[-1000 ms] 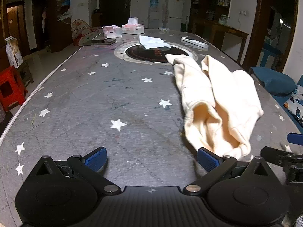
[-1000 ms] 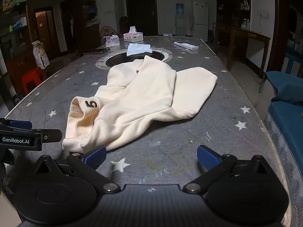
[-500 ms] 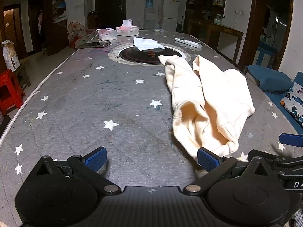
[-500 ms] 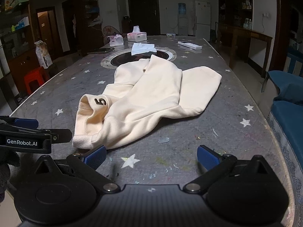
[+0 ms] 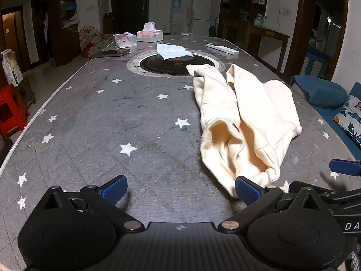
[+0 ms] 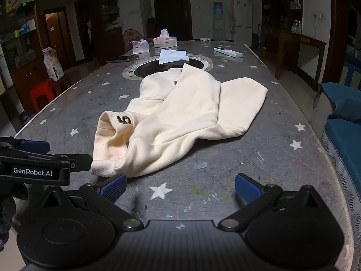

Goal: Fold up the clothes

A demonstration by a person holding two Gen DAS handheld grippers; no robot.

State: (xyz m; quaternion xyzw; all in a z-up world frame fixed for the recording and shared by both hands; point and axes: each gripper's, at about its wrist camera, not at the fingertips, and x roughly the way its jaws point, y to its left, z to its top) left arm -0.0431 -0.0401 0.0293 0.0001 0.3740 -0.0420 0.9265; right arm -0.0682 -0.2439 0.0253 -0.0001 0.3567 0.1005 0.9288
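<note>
A cream sweatshirt (image 5: 246, 117) lies crumpled on the grey star-patterned table (image 5: 112, 124), right of centre in the left wrist view. In the right wrist view the sweatshirt (image 6: 180, 117) lies ahead and left, with a black "5" (image 6: 124, 120) on its near cuff. My left gripper (image 5: 180, 190) is open and empty, its right fingertip beside the garment's near hem. My right gripper (image 6: 180, 187) is open and empty, its left fingertip just short of the near hem. Each gripper shows at the edge of the other's view.
At the far end lie a round black hotplate (image 5: 173, 64), a white cloth (image 5: 172, 50), two tissue boxes (image 5: 150, 35), a phone (image 5: 110, 53) and a remote (image 5: 222, 48). A blue sofa (image 6: 345, 122) lies right of the table, a red stool (image 5: 11, 110) left.
Both grippers have moved back a little toward the near edge of the table, so the sweatshirt sits slightly farther ahead. Both stay open; the garment has not moved.
</note>
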